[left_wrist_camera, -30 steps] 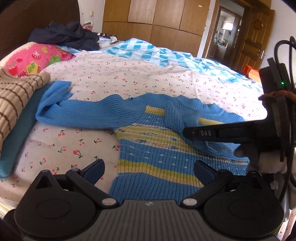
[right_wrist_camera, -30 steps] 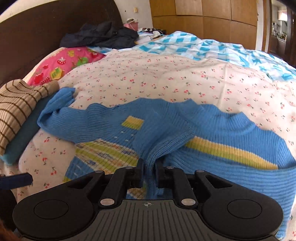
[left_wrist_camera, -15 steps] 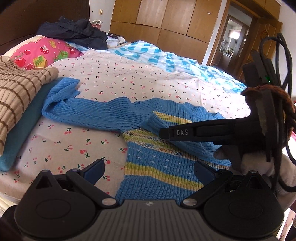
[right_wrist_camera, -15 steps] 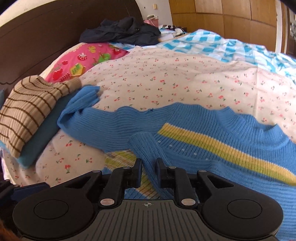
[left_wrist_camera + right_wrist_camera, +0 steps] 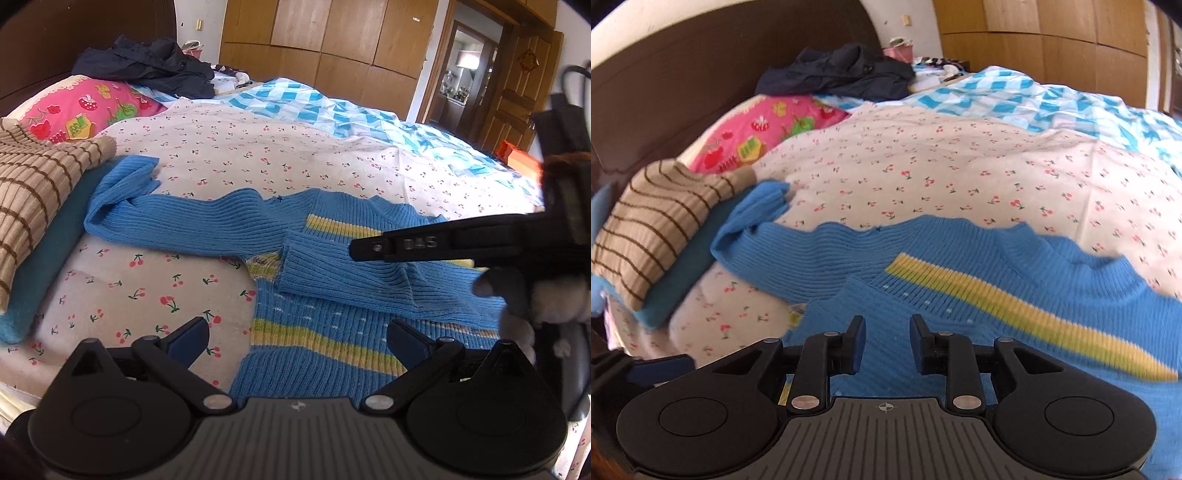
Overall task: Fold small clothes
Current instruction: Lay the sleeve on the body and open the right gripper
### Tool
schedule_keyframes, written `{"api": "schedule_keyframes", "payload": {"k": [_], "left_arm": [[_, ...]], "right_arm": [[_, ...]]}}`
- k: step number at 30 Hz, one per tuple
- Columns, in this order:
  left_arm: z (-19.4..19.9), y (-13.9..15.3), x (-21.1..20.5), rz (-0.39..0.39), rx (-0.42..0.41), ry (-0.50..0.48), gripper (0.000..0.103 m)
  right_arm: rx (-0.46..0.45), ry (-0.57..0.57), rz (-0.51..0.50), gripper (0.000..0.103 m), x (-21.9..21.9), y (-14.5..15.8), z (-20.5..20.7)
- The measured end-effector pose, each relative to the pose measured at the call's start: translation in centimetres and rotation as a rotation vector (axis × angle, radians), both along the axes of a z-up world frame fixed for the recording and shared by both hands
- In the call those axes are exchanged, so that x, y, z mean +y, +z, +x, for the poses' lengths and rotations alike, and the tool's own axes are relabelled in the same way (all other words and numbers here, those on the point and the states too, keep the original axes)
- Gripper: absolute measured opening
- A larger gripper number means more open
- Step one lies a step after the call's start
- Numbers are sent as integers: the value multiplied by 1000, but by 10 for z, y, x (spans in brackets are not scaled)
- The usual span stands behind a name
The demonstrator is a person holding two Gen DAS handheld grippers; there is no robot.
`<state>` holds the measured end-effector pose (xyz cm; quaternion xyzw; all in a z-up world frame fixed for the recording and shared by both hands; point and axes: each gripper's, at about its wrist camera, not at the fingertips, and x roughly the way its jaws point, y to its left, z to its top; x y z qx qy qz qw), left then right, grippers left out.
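Observation:
A small blue knit sweater (image 5: 332, 325) with yellow stripes lies flat on the cherry-print bedsheet (image 5: 258, 155). One sleeve (image 5: 347, 273) is folded across its chest; the other sleeve (image 5: 177, 225) stretches out to the left. My left gripper (image 5: 297, 338) is open and empty above the sweater's hem. My right gripper (image 5: 886, 345) is open, its jaws a little apart just above the folded sleeve (image 5: 871, 310). Its finger also shows in the left wrist view (image 5: 406, 245), hovering over the folded sleeve.
A folded tan striped sweater on a teal one (image 5: 40, 192) lies at the left. A pink pillow (image 5: 81, 114), dark clothes (image 5: 147, 66) and a blue checked blanket (image 5: 332, 107) lie farther back. Wardrobe and a doorway stand behind.
My right gripper carried the sleeve across the sweater's chest, then opened and let it go. The sleeve now lies folded on the body. The left gripper stayed open.

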<state>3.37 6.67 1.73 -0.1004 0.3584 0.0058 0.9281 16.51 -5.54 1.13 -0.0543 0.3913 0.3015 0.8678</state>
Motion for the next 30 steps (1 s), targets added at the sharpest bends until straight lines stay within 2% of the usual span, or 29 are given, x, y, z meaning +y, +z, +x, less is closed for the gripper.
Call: {"api": "schedule_keyframes", "payload": {"k": [3,6,9,12,14,16,19,23,29,30], "left_arm": [[1,-1,1,1,1,4,103],[2,-2,2,-6,11,4,103],[4,-4,3,-15,21,1,103],[5,-5,2,-14,24,3,103],[6,-5,3,-18,27,6,103],[7,-6,3,-21,33,8,103],[7,-6,2,-19,31,5,103],[6,-6,-2,-5,27,-10,103],[6,-6,-3,9,22,-12,103],[6,-6,-3,6,22,-11,103]], "right_arm": [[18,40,-16,27,12,-8,11],[22,96,-9,38,19,-11,16],[-4,128,-72,39,29,-16,23],[33,167,-78,40,33,-21,32],[64,175,-71,35,33,-23,36],[90,147,-66,6,29,-22,39],[86,106,-17,3,20,-12,37],[49,71,37,2,14,0,36],[53,145,-38,11,26,-8,37],[61,163,-50,16,28,-10,38]]}}
